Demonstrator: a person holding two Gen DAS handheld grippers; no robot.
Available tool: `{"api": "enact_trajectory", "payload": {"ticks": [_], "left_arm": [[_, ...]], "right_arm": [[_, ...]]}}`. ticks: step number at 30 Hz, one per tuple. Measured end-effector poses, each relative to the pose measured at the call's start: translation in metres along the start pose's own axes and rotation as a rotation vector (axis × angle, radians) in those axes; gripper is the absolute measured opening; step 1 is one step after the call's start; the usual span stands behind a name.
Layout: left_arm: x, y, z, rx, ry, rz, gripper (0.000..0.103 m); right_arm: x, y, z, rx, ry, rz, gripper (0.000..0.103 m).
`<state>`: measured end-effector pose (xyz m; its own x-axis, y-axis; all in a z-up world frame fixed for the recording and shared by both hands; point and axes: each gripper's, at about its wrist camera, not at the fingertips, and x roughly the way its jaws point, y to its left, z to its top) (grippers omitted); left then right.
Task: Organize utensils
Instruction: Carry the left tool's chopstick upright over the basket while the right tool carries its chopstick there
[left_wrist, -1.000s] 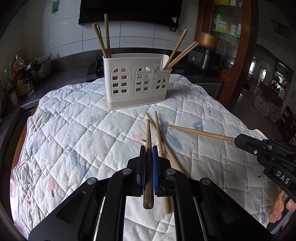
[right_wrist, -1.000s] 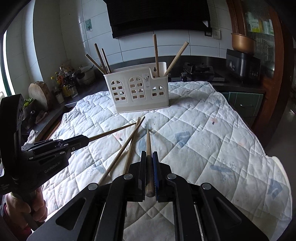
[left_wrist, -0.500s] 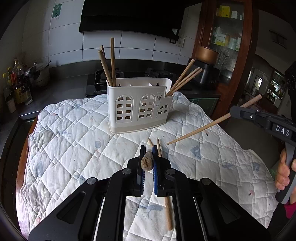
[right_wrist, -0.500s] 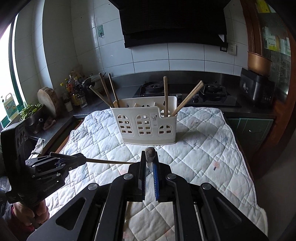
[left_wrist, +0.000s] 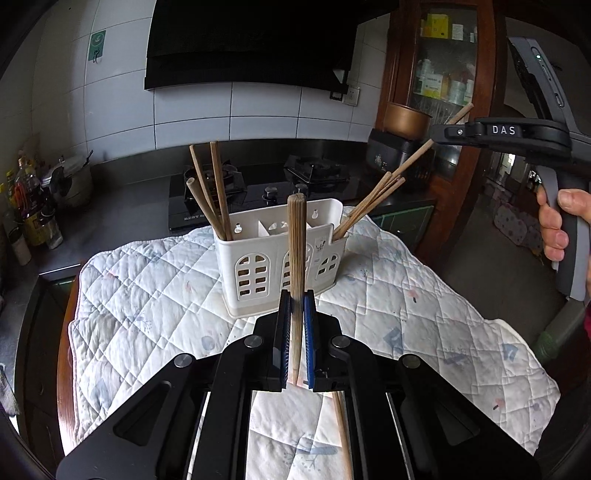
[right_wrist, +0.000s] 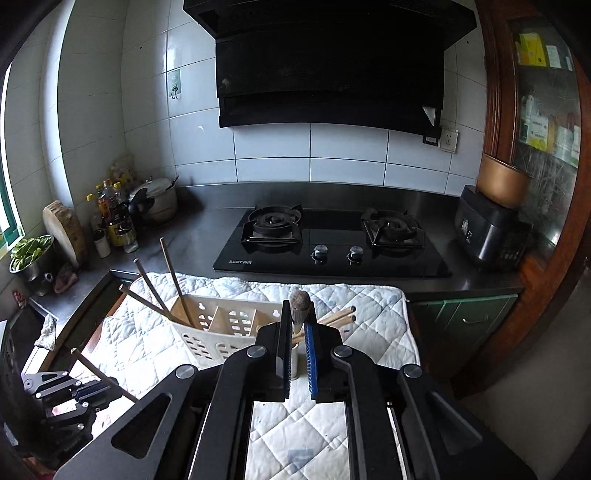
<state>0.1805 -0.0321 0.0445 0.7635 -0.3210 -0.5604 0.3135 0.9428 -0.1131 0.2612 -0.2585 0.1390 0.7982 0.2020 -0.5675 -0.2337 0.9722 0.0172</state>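
A white utensil holder (left_wrist: 258, 266) stands on the quilted cloth (left_wrist: 147, 295), with chopsticks leaning in its left end (left_wrist: 214, 192) and its right end (left_wrist: 369, 203). My left gripper (left_wrist: 295, 306) is shut on one chopstick (left_wrist: 296, 251), held upright in front of the holder. In this view my right gripper (left_wrist: 437, 133) hangs high at the right, shut on a slanting chopstick (left_wrist: 413, 158). In the right wrist view that gripper (right_wrist: 297, 321) hovers over the holder (right_wrist: 221, 328) with its chopstick (right_wrist: 300, 301) seen end-on. The left gripper (right_wrist: 92, 387) shows at the lower left.
One loose chopstick (left_wrist: 341, 424) lies on the cloth under my left gripper. Behind the table runs a steel counter with a gas hob (right_wrist: 332, 240), bottles (right_wrist: 114, 218) at the left and a black appliance (right_wrist: 487, 236) at the right. A hand (left_wrist: 554, 225) grips the right handle.
Both grippers have risen off the cloth, each with a chopstick. The right one has climbed and moved forward over the holder. The left chopstick has tipped from lying flat to upright.
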Motion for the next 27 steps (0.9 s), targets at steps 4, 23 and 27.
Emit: {"api": "enact_trajectory", "payload": {"ticks": [4, 23, 27], "left_arm": [[-0.007, 0.001, 0.021, 0.01, -0.033, 0.001, 0.006], [0.008, -0.001, 0.14, 0.05, -0.264, 0.151, 0.006], [0.028, 0.006, 0.137, 0.036, -0.242, 0.152, 0.006]], "right_arm": [[0.022, 0.001, 0.011, -0.014, 0.051, 0.022, 0.007], [0.09, 0.006, -0.006, -0.04, 0.191, 0.055, 0.007], [0.091, 0.003, -0.008, -0.032, 0.182, 0.057, 0.007]]}}
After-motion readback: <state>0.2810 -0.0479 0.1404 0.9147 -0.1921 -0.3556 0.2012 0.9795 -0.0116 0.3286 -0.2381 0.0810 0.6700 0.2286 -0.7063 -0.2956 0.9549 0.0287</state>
